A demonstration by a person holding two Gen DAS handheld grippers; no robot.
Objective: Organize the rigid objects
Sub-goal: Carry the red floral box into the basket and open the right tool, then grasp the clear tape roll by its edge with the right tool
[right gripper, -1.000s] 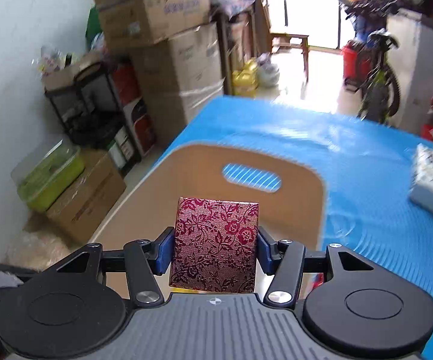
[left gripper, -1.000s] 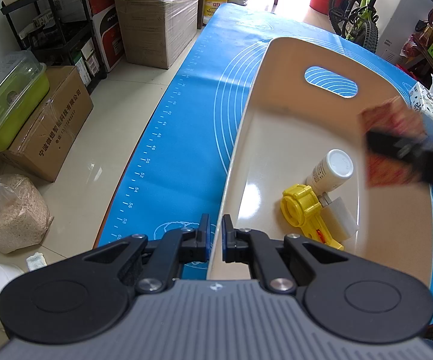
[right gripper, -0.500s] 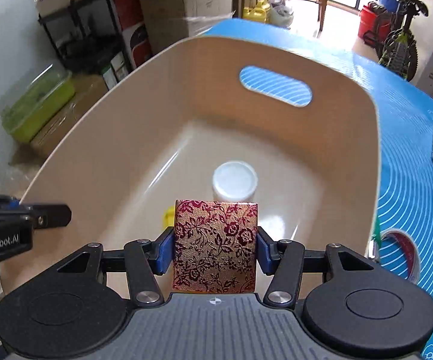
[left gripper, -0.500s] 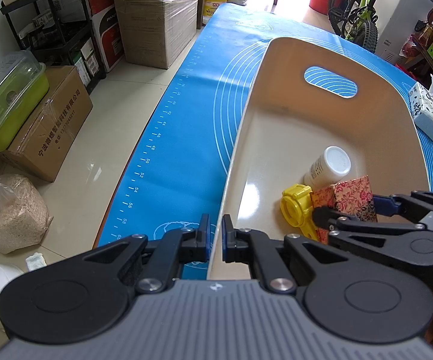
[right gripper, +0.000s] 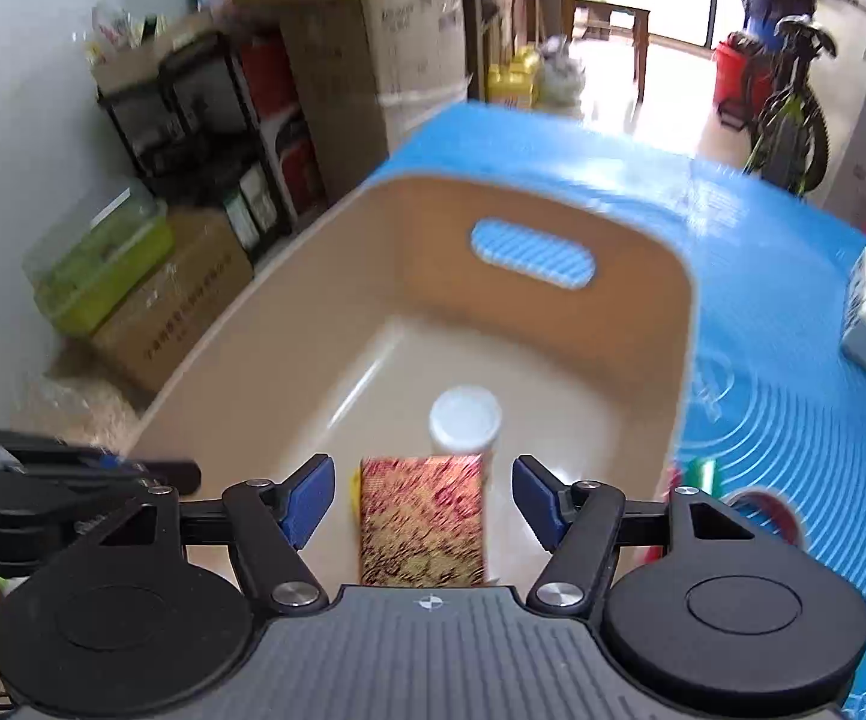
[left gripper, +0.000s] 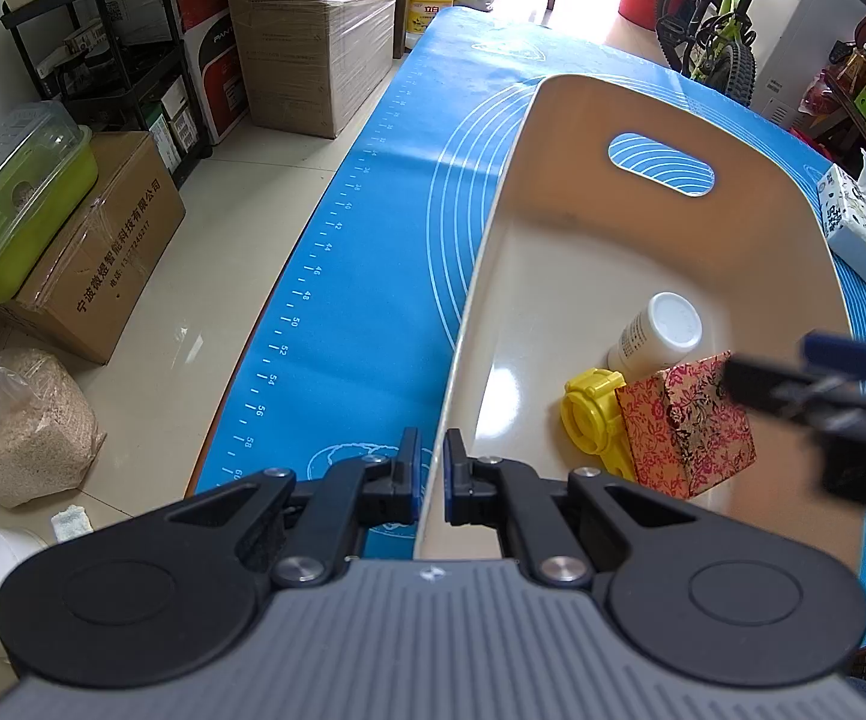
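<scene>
A beige bin (left gripper: 493, 276) with a handle slot stands on the blue mat (left gripper: 372, 276). My left gripper (left gripper: 429, 474) is shut on the bin's near-left rim. Inside the bin lie a white bottle (left gripper: 661, 330), a yellow object (left gripper: 592, 420) and a red floral box (left gripper: 685, 426). My right gripper (right gripper: 423, 495) is open above the bin, and the floral box (right gripper: 422, 519) lies free below and between its spread fingers, next to the white bottle (right gripper: 464, 420). The right gripper also shows blurred at the right edge of the left wrist view (left gripper: 841, 384).
A tissue pack (left gripper: 853, 222) lies on the mat right of the bin. A tape roll (right gripper: 763, 510) and a green item (right gripper: 700, 471) lie by the bin's right side. Cardboard boxes (left gripper: 312, 30), a shelf rack and a green container (left gripper: 18, 198) stand on the floor to the left.
My right gripper lowered the floral box into the bin, then opened and let it go; it is now drawing back. My left gripper kept its hold on the rim.
</scene>
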